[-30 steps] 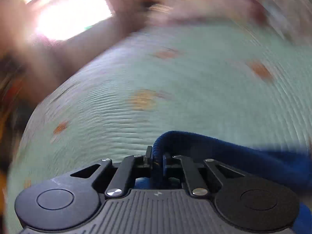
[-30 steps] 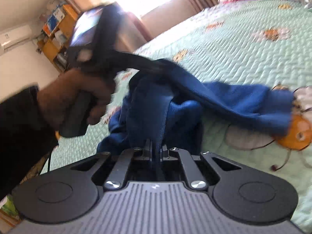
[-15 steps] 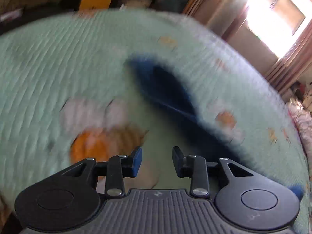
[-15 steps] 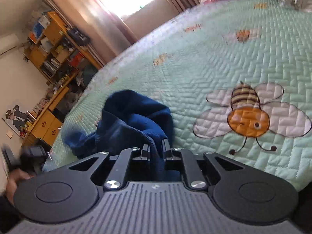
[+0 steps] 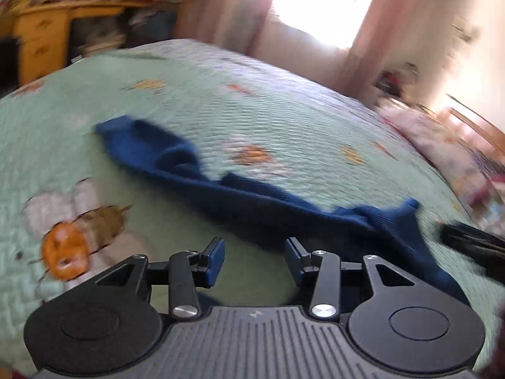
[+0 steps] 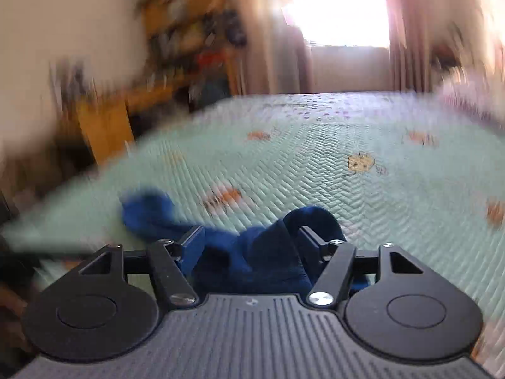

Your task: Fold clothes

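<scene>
left gripper [image 5: 255, 260], in its own blurred view, has its jaws opening with nothing between them, above a mint quilted bed [image 5: 284, 120]; a dark blue garment [image 5: 240, 195] lies strung across it. right gripper [image 6: 249, 246], in its view, is opening too, garment folds loose between the pads.

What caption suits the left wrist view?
Left gripper, jaws opening and empty, above a blue garment on the bee-print quilt.

Soft knitted blue garment [image 5: 240, 195], matt quilted cotton bedspread [image 5: 284, 120] (stitched bee patches), matt black plastic left gripper [image 5: 254, 260]
</scene>
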Demonstrator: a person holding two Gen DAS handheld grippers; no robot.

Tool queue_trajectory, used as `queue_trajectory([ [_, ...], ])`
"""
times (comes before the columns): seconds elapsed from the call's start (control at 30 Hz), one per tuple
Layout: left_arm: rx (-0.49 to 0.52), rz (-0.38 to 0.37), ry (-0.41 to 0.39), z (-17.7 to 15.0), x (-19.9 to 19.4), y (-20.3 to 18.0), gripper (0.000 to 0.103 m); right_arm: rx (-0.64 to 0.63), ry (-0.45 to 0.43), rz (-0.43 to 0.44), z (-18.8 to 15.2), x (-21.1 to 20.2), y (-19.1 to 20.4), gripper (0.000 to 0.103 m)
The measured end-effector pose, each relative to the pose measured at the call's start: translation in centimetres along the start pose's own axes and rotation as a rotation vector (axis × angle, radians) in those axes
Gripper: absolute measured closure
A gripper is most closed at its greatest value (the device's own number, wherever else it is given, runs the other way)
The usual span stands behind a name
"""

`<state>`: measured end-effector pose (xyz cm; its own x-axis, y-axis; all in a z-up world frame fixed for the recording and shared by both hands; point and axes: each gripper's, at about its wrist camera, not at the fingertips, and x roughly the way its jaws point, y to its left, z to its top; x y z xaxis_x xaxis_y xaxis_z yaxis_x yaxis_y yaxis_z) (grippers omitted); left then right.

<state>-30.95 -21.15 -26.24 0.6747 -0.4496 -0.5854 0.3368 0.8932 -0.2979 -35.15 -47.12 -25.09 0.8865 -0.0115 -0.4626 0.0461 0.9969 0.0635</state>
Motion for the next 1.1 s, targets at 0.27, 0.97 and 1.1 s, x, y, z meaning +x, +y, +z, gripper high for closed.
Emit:
queue_trajectory([
  [0.27,0.035,-0.132,0.120,0.7,4.9,-3.0,0.023,0.216,0.163,0.007,-0.7,5.0,-4.6,0.085],
  [0.97,-0.472,-0.197,0.282,2.5,14.1,1.7,0.023,0.380,0.002,0.059,-3.5,-2.9,-9.1,0.029],
  [1.1,-0.493,-0.179,0.292,3.3,15.2,1.9,0.025,0.385,0.139,0.049,-5.2,2.0,-8.0,0.045],
])
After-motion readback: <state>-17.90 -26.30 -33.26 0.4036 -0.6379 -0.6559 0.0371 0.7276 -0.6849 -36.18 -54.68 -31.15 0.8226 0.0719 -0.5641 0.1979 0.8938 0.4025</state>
